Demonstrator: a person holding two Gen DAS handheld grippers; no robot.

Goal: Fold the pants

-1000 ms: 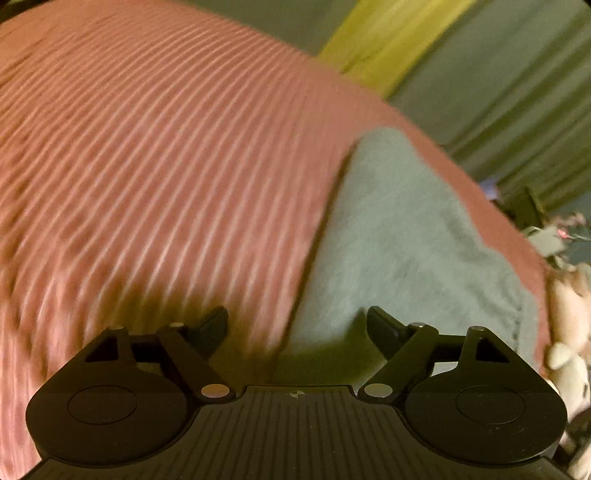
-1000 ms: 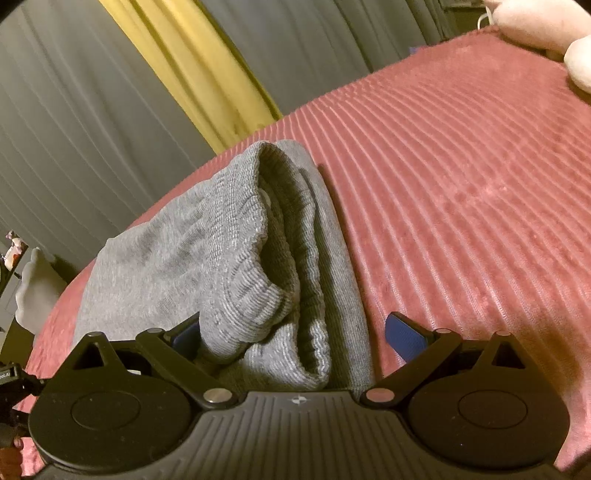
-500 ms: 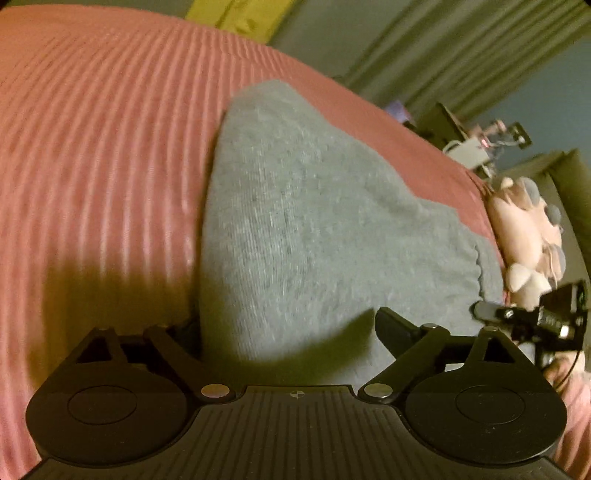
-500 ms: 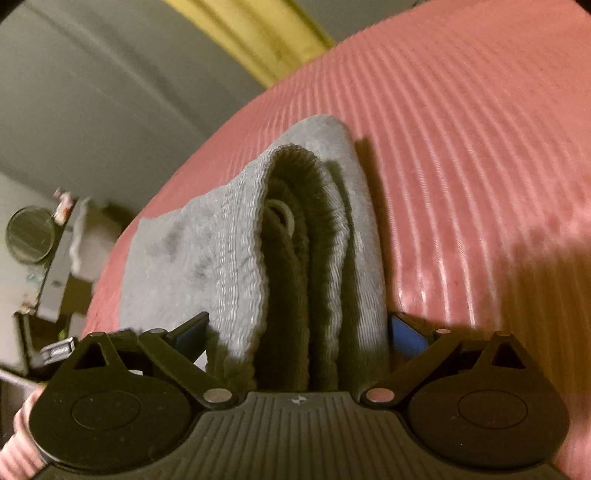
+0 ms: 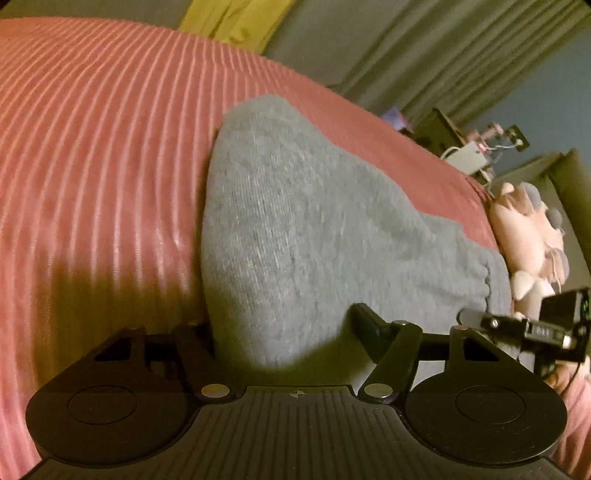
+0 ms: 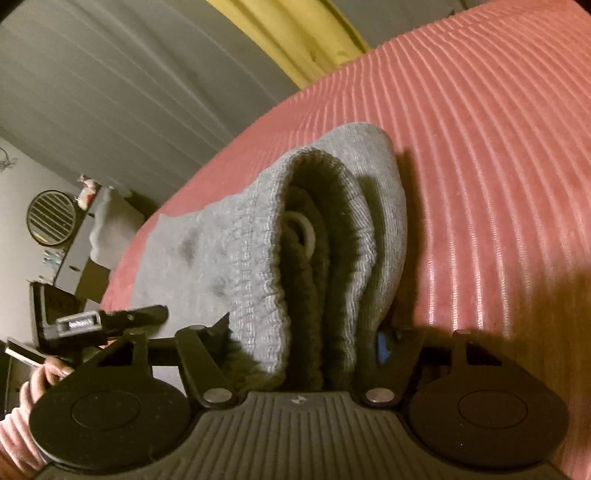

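Note:
The grey knit pants lie folded in a thick bundle on the pink ribbed bedspread. My left gripper straddles one folded end, jaws still wide and closing around the cloth. In the right wrist view the ribbed waistband end of the pants stands between the fingers of my right gripper, which press in on its layers. The other gripper shows at the edge of each view.
A pink plush toy lies at the bed's edge. Grey curtains and a yellow one hang behind the bed. A dark dresser with a round vent-like object stands off to the side.
Both grippers have moved onto the ends of the bundle. The right jaws have narrowed onto the waistband end; the left gripper came in from the bedspread and now straddles the pants.

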